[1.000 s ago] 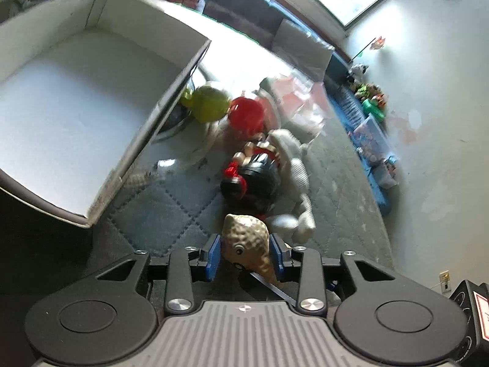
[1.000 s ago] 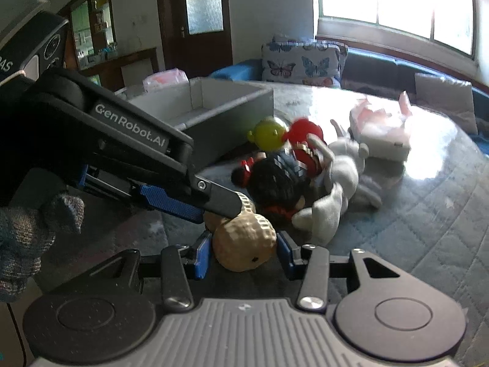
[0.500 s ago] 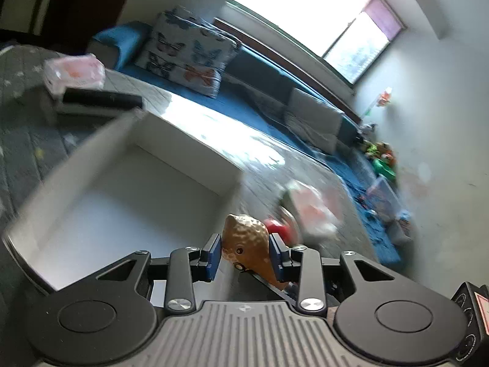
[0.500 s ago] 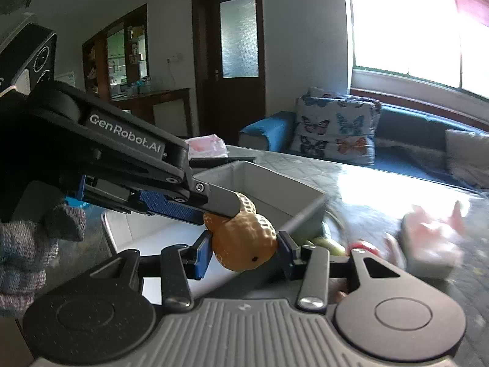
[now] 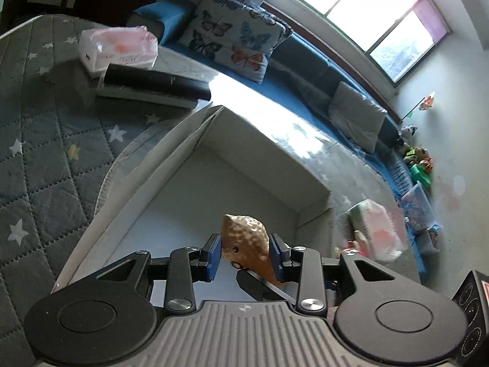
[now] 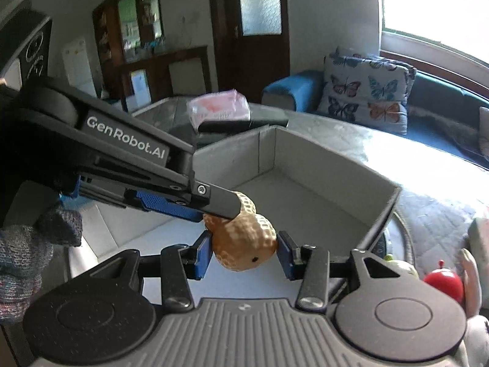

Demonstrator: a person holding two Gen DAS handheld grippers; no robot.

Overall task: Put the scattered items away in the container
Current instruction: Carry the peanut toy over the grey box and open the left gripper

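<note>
A tan peanut-shaped toy (image 5: 246,244) is held from two sides above the open grey box (image 5: 195,153). My left gripper (image 5: 244,255) is shut on it. My right gripper (image 6: 243,252) is shut on the same toy (image 6: 244,244), with the left gripper's finger (image 6: 214,200) crossing over its top. The box (image 6: 382,211) is empty inside. A red ball toy (image 6: 444,284) and a yellow-green one (image 6: 400,267) lie on the mat beside the box's right wall.
A pink tissue pack (image 5: 119,47) and a black tube on a flat box (image 5: 152,82) lie beyond the container. Another pink pack (image 5: 376,232) lies to its right. A butterfly cushion (image 5: 235,33) sits on the blue sofa behind.
Both grippers have lifted the peanut toy off the mat, away from the pile of toys, and carried it over the open box.
</note>
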